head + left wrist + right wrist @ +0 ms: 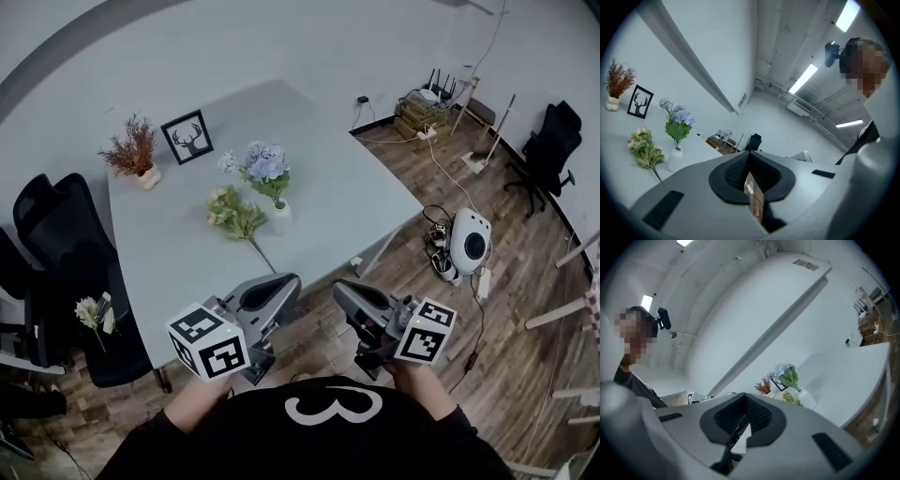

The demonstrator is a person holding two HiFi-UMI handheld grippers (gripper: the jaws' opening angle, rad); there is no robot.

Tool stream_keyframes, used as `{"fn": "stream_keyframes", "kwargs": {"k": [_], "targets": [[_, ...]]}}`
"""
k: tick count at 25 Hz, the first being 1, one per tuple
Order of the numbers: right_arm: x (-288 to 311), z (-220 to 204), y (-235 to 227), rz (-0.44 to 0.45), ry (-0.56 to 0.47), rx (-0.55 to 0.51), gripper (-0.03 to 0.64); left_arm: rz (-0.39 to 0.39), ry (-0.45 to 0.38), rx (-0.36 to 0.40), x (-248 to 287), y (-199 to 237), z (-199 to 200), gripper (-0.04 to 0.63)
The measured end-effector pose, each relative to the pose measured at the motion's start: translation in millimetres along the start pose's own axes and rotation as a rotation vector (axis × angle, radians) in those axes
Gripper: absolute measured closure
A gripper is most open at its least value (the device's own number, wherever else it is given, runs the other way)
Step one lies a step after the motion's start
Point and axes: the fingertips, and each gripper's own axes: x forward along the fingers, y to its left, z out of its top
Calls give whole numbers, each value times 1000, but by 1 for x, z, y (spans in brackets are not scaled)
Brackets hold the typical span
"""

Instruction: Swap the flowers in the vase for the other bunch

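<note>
A white vase with blue and white flowers stands mid-table. To its left a loose bunch of pale flowers lies flat on the grey table, stem toward the near edge. My left gripper and right gripper hover side by side off the table's near edge, both pointing level, both shut with nothing in them. The left gripper view shows the vase and loose bunch far off to the left of the left gripper. Above the right gripper, the right gripper view shows the blue flowers.
A dried red plant in a small pot and a deer picture frame stand at the table's far left. Black chairs sit to the left, one bearing a small white flower bunch. Cables and a white device lie on the floor at right.
</note>
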Motion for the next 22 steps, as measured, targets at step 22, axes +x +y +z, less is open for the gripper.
{"fn": "stream_keyframes", "kwargs": {"k": [22], "targets": [[115,79,-141,260,229,51,609,374,-94,0,82,130,55,583]]}}
